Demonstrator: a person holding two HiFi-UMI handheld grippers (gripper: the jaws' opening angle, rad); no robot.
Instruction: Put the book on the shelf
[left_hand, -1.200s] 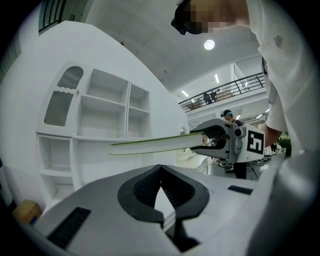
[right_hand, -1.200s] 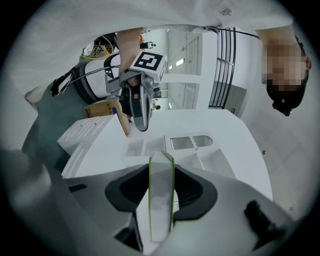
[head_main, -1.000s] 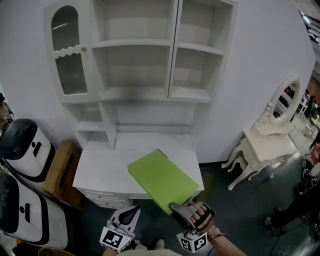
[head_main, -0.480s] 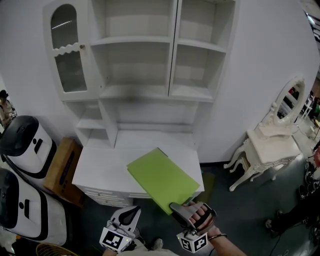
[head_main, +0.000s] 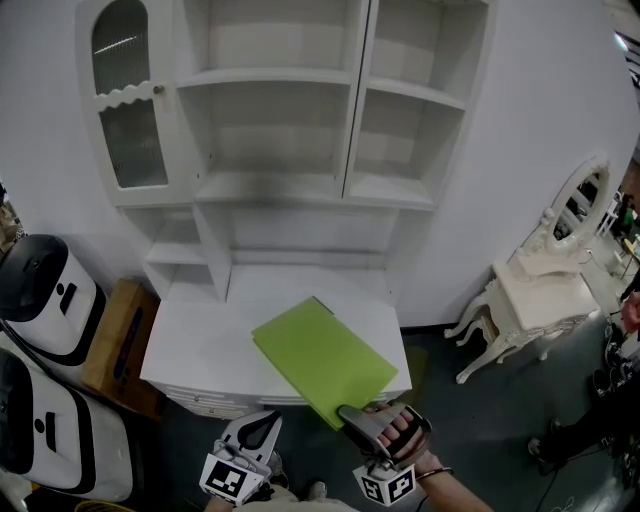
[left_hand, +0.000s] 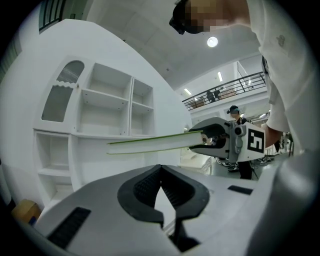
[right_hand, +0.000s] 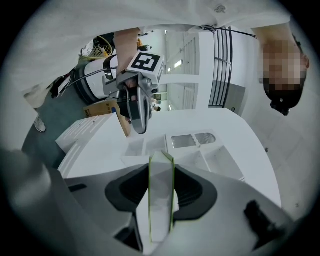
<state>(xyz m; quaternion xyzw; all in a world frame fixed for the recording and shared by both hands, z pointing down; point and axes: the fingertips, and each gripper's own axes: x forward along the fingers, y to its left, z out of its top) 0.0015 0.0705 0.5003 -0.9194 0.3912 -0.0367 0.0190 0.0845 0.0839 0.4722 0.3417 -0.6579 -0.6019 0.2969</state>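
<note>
The right gripper (head_main: 358, 414) has its jaws clenched on the near corner of a green book (head_main: 322, 358). A hand (head_main: 402, 432) is wrapped round the gripper's grip. The right gripper view shows the book standing edge-on between the two black pads, both of which press on its covers.

The book is held out flat and roughly level. From the jaws it reaches toward the far left, with one corner pointing at the shelf unit (head_main: 270, 190). In the head view it lies over the near right part of the white table (head_main: 195, 345) and overlaps that table's near edge. It is on none of the shelves. In the left gripper view it shows as a thin green-edged slab in front of the shelf unit.

The left gripper (head_main: 262, 428) is just left of the right one, near the table's near edge. Its jaws are closed together at the tips with nothing between them.

A glazed door (head_main: 125, 110) closes the shelf unit's upper left compartment. Left of the table stand a brown cardboard box (head_main: 118, 340) and two white machines with black panels (head_main: 48, 300). Well apart to the right is a white dressing table (head_main: 535, 295) with an oval mirror.
</note>
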